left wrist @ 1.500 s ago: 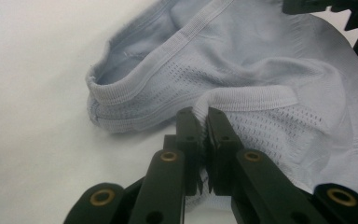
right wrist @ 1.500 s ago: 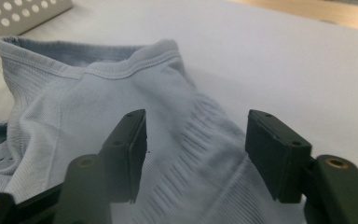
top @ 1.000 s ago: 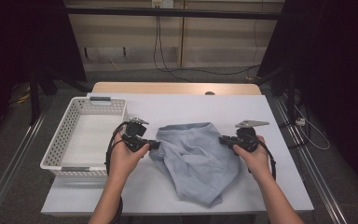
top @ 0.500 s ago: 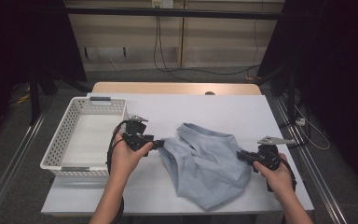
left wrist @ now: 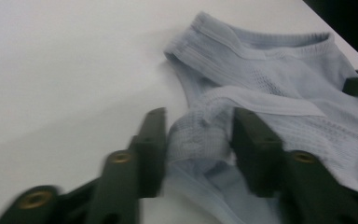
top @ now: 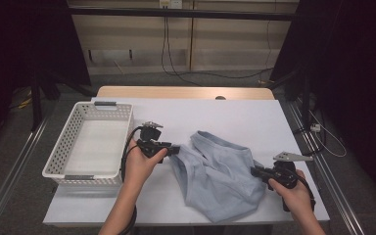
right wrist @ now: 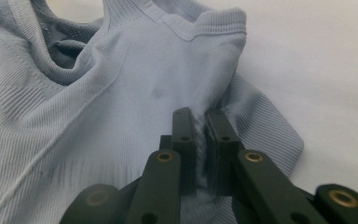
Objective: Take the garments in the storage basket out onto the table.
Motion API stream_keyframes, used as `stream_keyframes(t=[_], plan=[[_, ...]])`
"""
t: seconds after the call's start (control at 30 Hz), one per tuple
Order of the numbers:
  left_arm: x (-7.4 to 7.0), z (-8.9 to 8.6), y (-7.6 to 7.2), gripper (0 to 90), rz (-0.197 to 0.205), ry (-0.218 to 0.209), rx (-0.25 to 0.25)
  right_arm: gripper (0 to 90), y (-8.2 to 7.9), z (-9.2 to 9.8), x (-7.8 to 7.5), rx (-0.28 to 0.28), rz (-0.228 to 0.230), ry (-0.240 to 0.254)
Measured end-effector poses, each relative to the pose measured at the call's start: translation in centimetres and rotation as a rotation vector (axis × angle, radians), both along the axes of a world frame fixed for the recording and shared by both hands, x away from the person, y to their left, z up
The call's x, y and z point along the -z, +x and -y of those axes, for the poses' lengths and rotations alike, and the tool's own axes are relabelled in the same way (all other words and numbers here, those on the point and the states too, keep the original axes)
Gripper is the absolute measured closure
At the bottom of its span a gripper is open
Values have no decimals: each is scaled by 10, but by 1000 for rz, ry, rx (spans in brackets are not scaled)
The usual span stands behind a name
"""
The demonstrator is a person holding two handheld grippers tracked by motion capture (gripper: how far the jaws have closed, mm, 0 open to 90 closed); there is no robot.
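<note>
A light blue knit garment (top: 220,171) lies crumpled on the white table (top: 235,117), right of centre. My left gripper (top: 176,148) is at its left edge. In the left gripper view the jaws (left wrist: 196,116) stand apart around a raised fold of the garment (left wrist: 270,70); they have just been closing and do not clearly pinch it. My right gripper (top: 253,171) is at the garment's right side. In the right gripper view it (right wrist: 200,114) is shut on a thin fold of the garment (right wrist: 98,116).
A white perforated basket (top: 81,178) stands on the table's left side, close to my left hand. Bare white tabletop stretches behind the garment. The table's front edge runs just below both forearms. Dark curtains and cables sit beyond the table.
My right gripper has moved right and toward the person, dragging the garment's right side with it. The left gripper stayed put, let its jaws apart, then narrowed them around the fold.
</note>
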State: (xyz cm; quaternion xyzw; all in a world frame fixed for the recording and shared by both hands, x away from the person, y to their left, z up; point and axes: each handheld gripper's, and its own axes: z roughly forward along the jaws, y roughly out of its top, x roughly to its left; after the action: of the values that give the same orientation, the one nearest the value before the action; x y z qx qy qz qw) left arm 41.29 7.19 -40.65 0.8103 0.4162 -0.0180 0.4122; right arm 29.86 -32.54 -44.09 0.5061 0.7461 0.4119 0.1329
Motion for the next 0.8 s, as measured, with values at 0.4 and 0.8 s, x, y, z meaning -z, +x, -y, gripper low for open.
stream_keyframes(t=[0.4,0.8], plan=[[-6,6,-1,815,-5,3,28,342,24,-9,-31,-5,130,-24],[-9,-3,-5,814,1,4,22,329,73,-58,-33,-87,92,-21]])
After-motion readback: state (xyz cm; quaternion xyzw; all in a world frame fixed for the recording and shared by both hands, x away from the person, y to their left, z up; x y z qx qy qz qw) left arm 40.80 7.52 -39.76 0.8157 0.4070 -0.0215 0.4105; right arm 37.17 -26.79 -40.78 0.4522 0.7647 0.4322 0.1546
